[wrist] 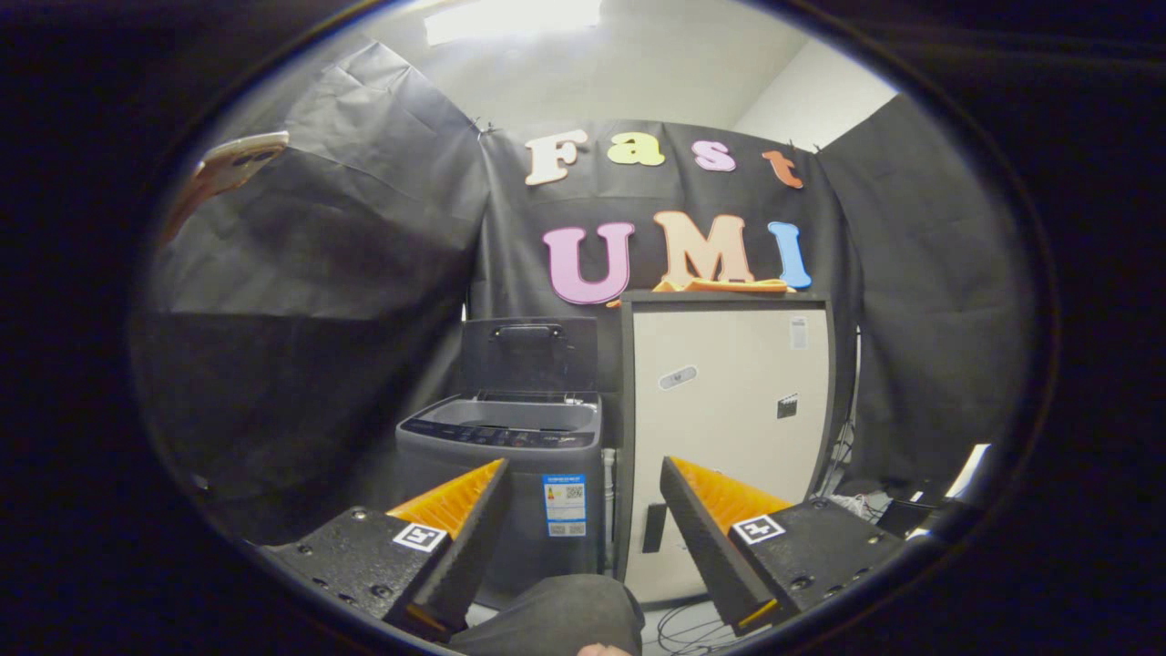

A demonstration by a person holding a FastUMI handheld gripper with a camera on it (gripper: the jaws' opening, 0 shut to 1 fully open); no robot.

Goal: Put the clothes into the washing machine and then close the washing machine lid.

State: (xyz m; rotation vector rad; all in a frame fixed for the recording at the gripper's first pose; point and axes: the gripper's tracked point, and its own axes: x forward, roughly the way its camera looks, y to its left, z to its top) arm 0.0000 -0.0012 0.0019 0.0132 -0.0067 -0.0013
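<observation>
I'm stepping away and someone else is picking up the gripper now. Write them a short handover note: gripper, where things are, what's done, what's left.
Gripper: open, fingers spread wide, holding nothing.
Washing machine: ahead of the fingers, beside a white cabinet; its lid stands open, upright.
Clothes: an orange cloth lies on top of the cabinet, beyond the fingers.
Done: lid is already up; nothing seen loaded, though the drum's inside can't be seen.
Left: grasp the cloth, drop it into the machine, close the lid.

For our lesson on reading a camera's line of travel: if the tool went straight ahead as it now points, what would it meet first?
The tool is open and holds nothing. Straight ahead stands the washer, lid up, beside a cabinet. It would probably meet the washer's right front edge first, though depth is hard to judge.
</observation>
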